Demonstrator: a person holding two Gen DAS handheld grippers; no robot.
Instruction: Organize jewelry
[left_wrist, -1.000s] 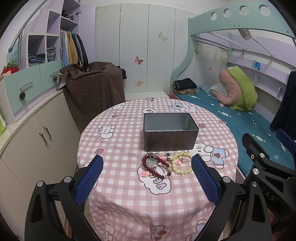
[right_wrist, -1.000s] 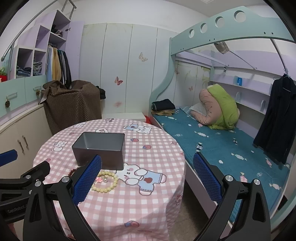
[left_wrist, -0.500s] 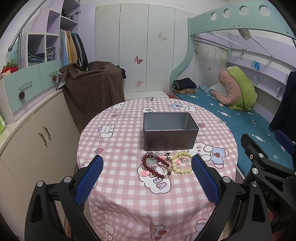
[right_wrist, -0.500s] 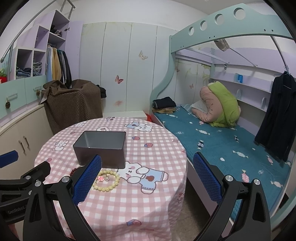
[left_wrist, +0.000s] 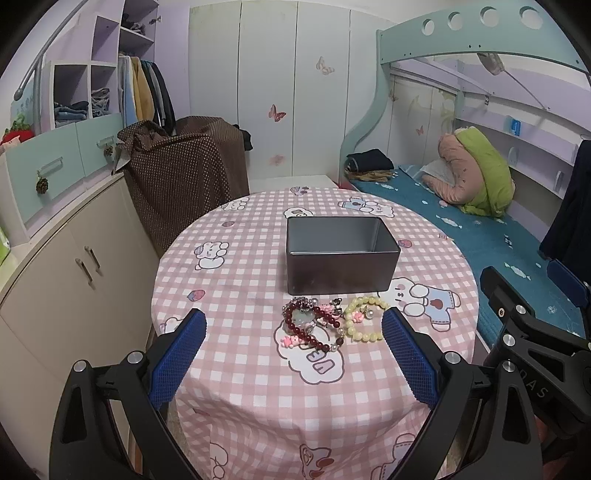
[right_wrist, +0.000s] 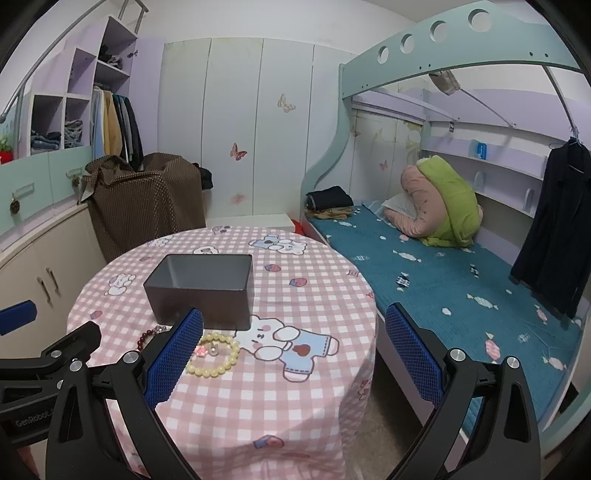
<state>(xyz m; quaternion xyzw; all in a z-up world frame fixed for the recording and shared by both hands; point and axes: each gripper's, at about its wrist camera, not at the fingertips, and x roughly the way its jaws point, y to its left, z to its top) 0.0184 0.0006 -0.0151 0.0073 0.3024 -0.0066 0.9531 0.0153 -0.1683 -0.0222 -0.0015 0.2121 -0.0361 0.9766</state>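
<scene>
Both tongs gape wide and hold nothing: left tongs (left_wrist: 293, 354), right tongs (right_wrist: 293, 356). "GenRobot" is printed on the left tongs' body, seen from the right wrist. Red bracelet (left_wrist: 310, 328) and yellow bracelet (left_wrist: 364, 323) lie on the desk (left_wrist: 240, 280) just ahead, between the left tongs' fingers. Beyond them sits the grey box (left_wrist: 340, 260), touching neither tongs.

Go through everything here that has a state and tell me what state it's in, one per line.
Left gripper: open, holding nothing.
Right gripper: open, holding nothing.
Gray tin: upright, no lid on, looks empty.
Dark red bracelet: lying on the tablecloth, outside the tin.
Yellow bracelet: lying on the tablecloth, outside the tin.
Cabinet doors: closed.
</scene>
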